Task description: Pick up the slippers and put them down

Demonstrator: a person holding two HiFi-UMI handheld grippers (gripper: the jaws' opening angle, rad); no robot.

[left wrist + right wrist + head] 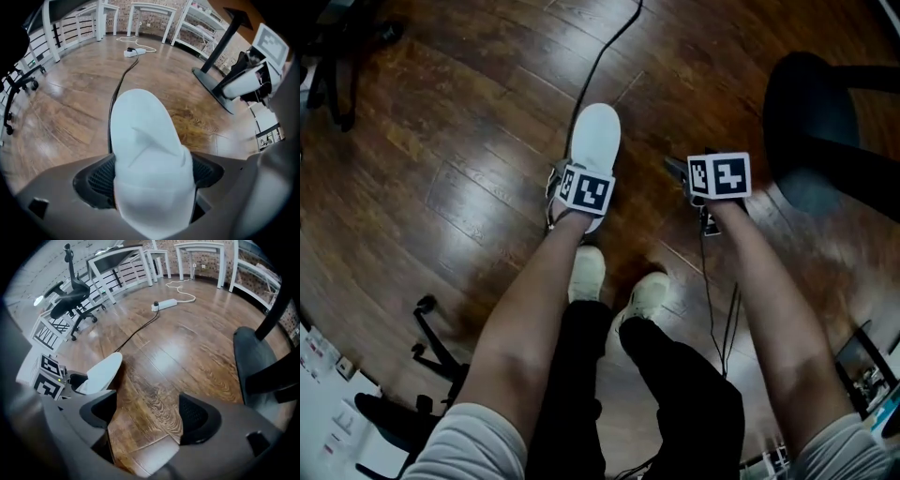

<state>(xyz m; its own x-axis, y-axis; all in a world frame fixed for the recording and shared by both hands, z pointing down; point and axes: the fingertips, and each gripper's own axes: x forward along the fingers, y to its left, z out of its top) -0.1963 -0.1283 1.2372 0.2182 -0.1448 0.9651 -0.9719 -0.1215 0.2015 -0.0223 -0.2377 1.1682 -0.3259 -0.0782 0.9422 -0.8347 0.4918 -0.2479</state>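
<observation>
One white slipper [596,141] hangs toe-forward just above the wooden floor, and my left gripper [583,192] is shut on its heel end. In the left gripper view the slipper [150,154] fills the gap between the two dark pads [96,180], pinched and folded. My right gripper [718,180] is level with it to the right. Its jaws [145,416] stand open with only bare floor between them. From the right gripper view the slipper [101,371] shows at the left beside the left gripper's marker cube [47,376]. No second slipper is in sight.
A black chair base and seat [820,122] stands close on the right of my right gripper. A black cable [605,52] runs across the floor to a power strip [166,304]. The person's pale shoes [587,272] are just behind the grippers. An office chair [70,291] and white tables stand farther off.
</observation>
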